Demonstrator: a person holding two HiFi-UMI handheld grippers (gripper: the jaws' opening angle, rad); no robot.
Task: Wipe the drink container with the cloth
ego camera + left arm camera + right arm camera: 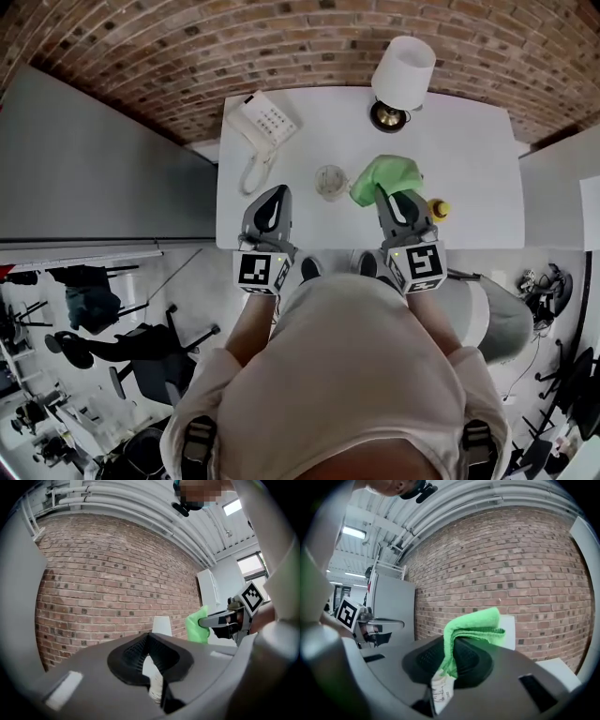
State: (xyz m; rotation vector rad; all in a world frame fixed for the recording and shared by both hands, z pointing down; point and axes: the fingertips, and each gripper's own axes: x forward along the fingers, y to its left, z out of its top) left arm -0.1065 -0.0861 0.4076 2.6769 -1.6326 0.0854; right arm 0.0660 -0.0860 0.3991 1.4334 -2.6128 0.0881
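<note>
The cloth [476, 623] is clamped between the fingers of the right gripper [450, 663]; its green folds stand out above the pads and its white label hangs below them. In the head view the right gripper [387, 195] is held over the bench [469, 159], with the cloth [380, 173] bunched just beside the clear drink container [331, 182]; whether they touch cannot be told. The container is located to the right of the left gripper [272, 199], ahead of its fingers and apart from them. The fingers of the left gripper [151, 665] are drawn together to a narrow slit; a pale strip is seen in it and cannot be identified
</note>
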